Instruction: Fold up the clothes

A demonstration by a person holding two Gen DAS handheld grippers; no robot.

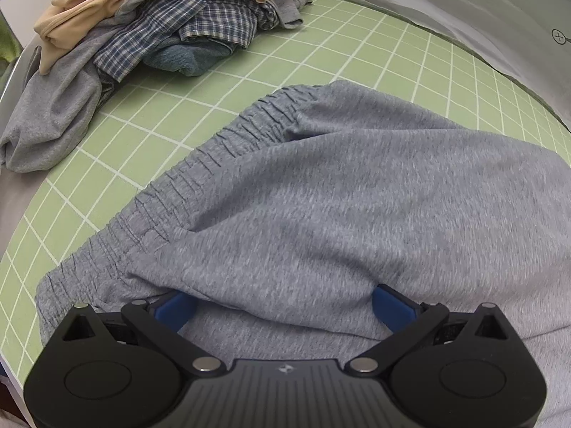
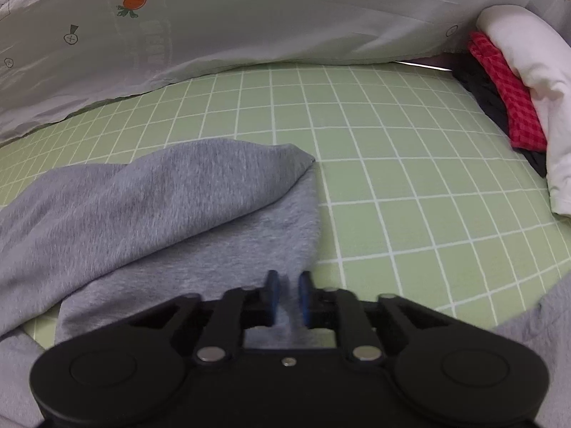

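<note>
A grey garment (image 1: 357, 196) with a gathered elastic waistband (image 1: 214, 164) lies on the green grid mat (image 1: 321, 53). In the left wrist view a fold of it drapes over my left gripper (image 1: 285, 303). That gripper's blue fingers (image 1: 178, 306) stand wide apart, their tips hidden under the cloth. In the right wrist view the same grey garment (image 2: 142, 207) is folded to a point near the mat's middle. My right gripper (image 2: 289, 292) is shut on its lower edge, with a pinch of grey cloth between the blue fingers (image 2: 273, 292).
A loose pile of clothes (image 1: 142, 35), beige, blue check, denim and grey, sits at the mat's far left. A stack of white, red-check and black items (image 2: 517, 89) lies at the far right. A white carrot-print sheet (image 2: 249, 18) borders the mat (image 2: 392, 160) behind.
</note>
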